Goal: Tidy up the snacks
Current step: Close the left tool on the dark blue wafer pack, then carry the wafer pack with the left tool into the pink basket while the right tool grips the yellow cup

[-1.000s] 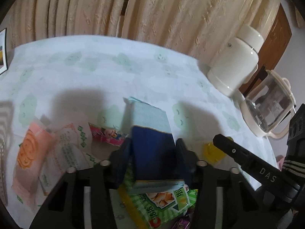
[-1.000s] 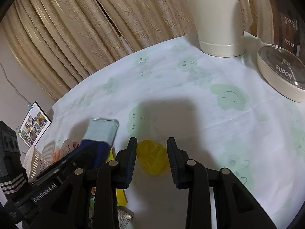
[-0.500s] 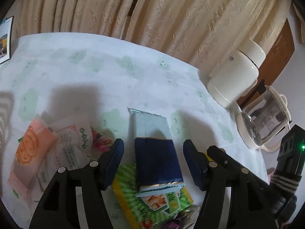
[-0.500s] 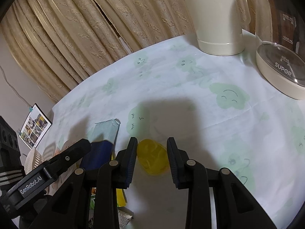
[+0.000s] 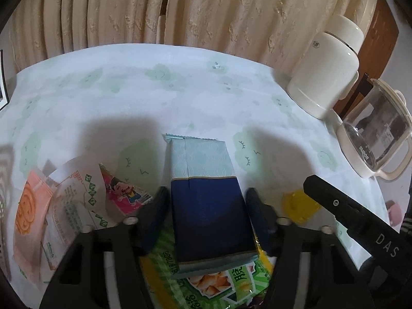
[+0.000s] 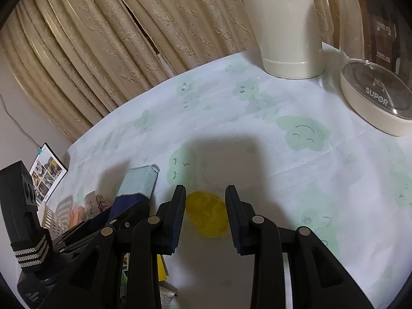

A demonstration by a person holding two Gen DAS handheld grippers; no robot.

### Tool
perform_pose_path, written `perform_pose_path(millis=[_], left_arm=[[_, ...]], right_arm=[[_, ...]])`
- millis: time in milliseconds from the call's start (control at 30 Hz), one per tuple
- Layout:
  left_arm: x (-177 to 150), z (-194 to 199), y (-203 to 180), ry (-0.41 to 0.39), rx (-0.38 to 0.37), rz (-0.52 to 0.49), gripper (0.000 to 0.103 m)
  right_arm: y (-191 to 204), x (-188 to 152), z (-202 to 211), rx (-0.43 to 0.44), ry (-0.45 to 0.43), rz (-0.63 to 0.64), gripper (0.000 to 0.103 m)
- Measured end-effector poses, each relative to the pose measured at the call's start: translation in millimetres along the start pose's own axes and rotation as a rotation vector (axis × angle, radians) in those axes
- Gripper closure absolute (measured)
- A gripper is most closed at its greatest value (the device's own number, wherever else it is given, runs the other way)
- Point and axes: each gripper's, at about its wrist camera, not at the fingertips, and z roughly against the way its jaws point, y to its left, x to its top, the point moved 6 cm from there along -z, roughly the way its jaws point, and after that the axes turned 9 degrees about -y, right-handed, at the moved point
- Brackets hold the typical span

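Task early: left gripper (image 5: 207,203) stands released around the blue packet (image 5: 206,195); right gripper (image 6: 205,213) released around the yellow wrapper (image 6: 206,215); packets lie loose.

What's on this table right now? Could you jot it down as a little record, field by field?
surface: table with cloud-print cloth
left hand-held gripper: fingers either side of blue snack pack, grip unclear
under pack: green snack bag
right hand-held gripper: open, straddling yellow snack
other snacks: orange packet, pink cartoon packet
far side: cream thermos jug, glass kettle
backdrop: beige curtains
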Motion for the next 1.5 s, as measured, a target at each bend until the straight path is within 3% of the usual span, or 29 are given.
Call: perform_pose_path(millis=[333, 700, 833, 1200, 1500], left_arm=[[15.7, 30.2, -2.2, -0.100, -0.030, -0.006, 0.054], [24.8, 57.3, 5.4, -0.160, -0.037, 0.033, 0.054], [30.7, 75.4, 13.1, -0.206, -0.017, 0.047, 0.054], [44.6, 131.4, 54.1, -0.350, 0.064, 0.111, 0.054], [42.8, 179.7, 100.1, -0.463, 0.183, 0.160, 0.054]], right_arm=[[1.0, -5.3, -7.1, -0.002, 0.020, 0.016, 0.065], [0.6, -7.8, -12.8, -0.042, 0.022, 0.076, 0.071], [0.8, -7.9, -10.9, -0.042, 0.020, 0.075, 0.072], [5.9, -3.4, -1.7, 0.057, 0.012, -0.007, 0.072], [15.5, -2.6, 5.4, 0.098, 0.002, -0.001, 0.072]])
